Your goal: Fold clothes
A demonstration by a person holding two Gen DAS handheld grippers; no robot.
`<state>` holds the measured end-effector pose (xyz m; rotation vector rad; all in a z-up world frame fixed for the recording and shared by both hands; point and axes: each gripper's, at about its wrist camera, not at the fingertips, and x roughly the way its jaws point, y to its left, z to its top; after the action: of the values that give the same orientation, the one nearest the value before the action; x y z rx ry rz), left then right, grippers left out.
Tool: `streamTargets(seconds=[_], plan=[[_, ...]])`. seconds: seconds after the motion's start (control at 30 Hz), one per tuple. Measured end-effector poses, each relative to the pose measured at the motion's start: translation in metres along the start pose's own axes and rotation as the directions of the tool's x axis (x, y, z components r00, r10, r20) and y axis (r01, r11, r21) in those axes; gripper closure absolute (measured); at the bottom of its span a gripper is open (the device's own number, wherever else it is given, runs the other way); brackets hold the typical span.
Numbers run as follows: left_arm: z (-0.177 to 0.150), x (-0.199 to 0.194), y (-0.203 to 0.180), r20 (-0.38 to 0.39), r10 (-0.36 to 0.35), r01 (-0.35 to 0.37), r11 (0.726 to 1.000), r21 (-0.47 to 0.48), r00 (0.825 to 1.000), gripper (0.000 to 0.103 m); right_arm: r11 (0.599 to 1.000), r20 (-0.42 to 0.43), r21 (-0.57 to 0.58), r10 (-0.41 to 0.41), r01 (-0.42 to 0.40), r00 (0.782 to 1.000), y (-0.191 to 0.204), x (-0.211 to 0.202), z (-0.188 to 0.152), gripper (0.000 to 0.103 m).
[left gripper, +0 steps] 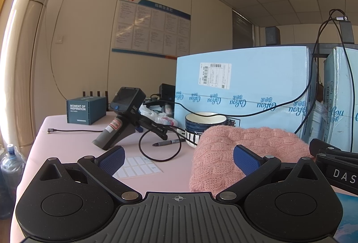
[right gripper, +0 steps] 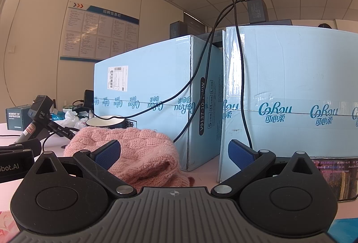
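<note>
A pink cable-knit sweater [left gripper: 241,151] lies bunched on the pink table, in front of a blue cardboard box. It also shows in the right wrist view [right gripper: 138,151]. My left gripper [left gripper: 179,159] is open and empty, its right finger in front of the sweater's left part. My right gripper [right gripper: 174,153] is open and empty, its left finger in front of the sweater's right part. The right gripper's black body [left gripper: 335,167] shows at the right edge of the left wrist view, and the left gripper's body [right gripper: 15,160] at the left edge of the right wrist view.
Two light blue boxes [right gripper: 152,95] [right gripper: 290,97] stand behind the sweater with black cables hanging over them. A blue and white bowl [left gripper: 204,124], a marker pen [left gripper: 170,142], a handheld device [left gripper: 122,117], a looped cable, a sticker sheet [left gripper: 137,167] and a small dark box [left gripper: 86,109] are on the table.
</note>
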<state>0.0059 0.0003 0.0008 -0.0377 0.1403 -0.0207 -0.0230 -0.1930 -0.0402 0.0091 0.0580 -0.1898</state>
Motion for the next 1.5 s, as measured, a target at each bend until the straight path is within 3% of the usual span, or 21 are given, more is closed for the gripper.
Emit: streamTargets(seconds=[1.2,1.5], plan=[[0.0002,-0.0020,0.0001,-0.001,0.000,0.000,1.000,0.003,1.000,0.000,1.000,0.004,0.002,-0.001,0.001,1.000,-0.0006,-0.0004,-0.0003,0.000],[-0.0004,-0.0099,-0.0068,0.045,0.073,-0.075,0.996,0.038,0.996,0.000,1.000,0.036,-0.005,-0.024,0.025,0.999,0.0003,-0.0058,0.0002,0.000]])
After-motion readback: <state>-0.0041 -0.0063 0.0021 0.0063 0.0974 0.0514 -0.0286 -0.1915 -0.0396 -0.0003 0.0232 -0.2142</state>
